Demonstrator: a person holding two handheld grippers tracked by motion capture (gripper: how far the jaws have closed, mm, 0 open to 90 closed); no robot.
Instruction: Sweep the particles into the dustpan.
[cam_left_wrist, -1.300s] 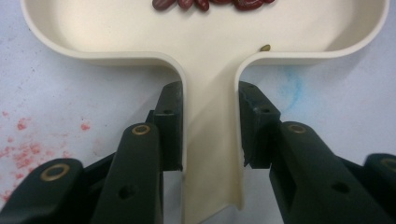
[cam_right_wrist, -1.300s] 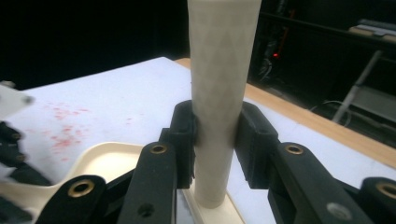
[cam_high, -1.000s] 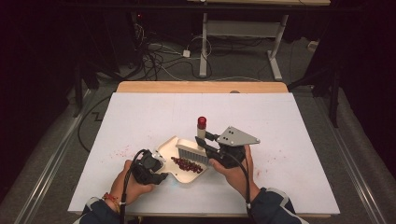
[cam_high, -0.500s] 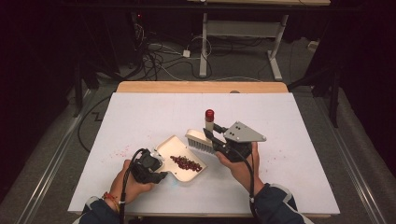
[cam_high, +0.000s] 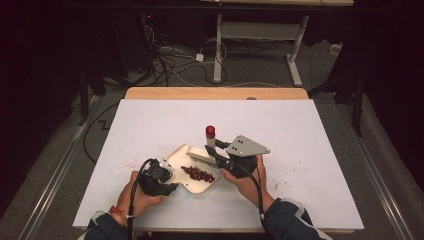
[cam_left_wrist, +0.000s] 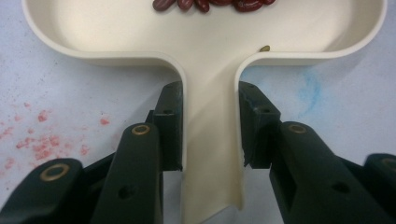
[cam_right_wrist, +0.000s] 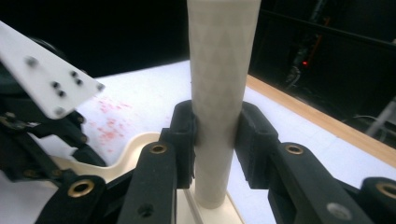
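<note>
A cream dustpan (cam_high: 186, 156) lies on the white table with a small heap of red beans (cam_high: 198, 173) in it. My left gripper (cam_high: 169, 181) is shut on the dustpan's handle (cam_left_wrist: 210, 135), one pad on each side. The beans (cam_left_wrist: 210, 4) lie at the far side of the pan, and one small olive seed (cam_left_wrist: 265, 48) sits by its rim. My right gripper (cam_high: 218, 152) is shut on a brush. The brush's white handle (cam_right_wrist: 219, 88) stands upright between the jaws and ends in a red tip (cam_high: 210, 131). Its bristles (cam_high: 202, 156) hang over the pan's far rim.
Reddish stains (cam_high: 126, 163) mark the table left of the pan, and a few more (cam_high: 294, 165) lie to the right. A blue smudge (cam_left_wrist: 308, 91) sits beside the pan handle. The table's wooden far edge (cam_high: 215, 93) borders a dark floor with cables and a desk frame.
The right gripper lifted the brush up and to the right half a second ago, then brought it back down and left over the pan's far rim. The left gripper and pan stayed put.
</note>
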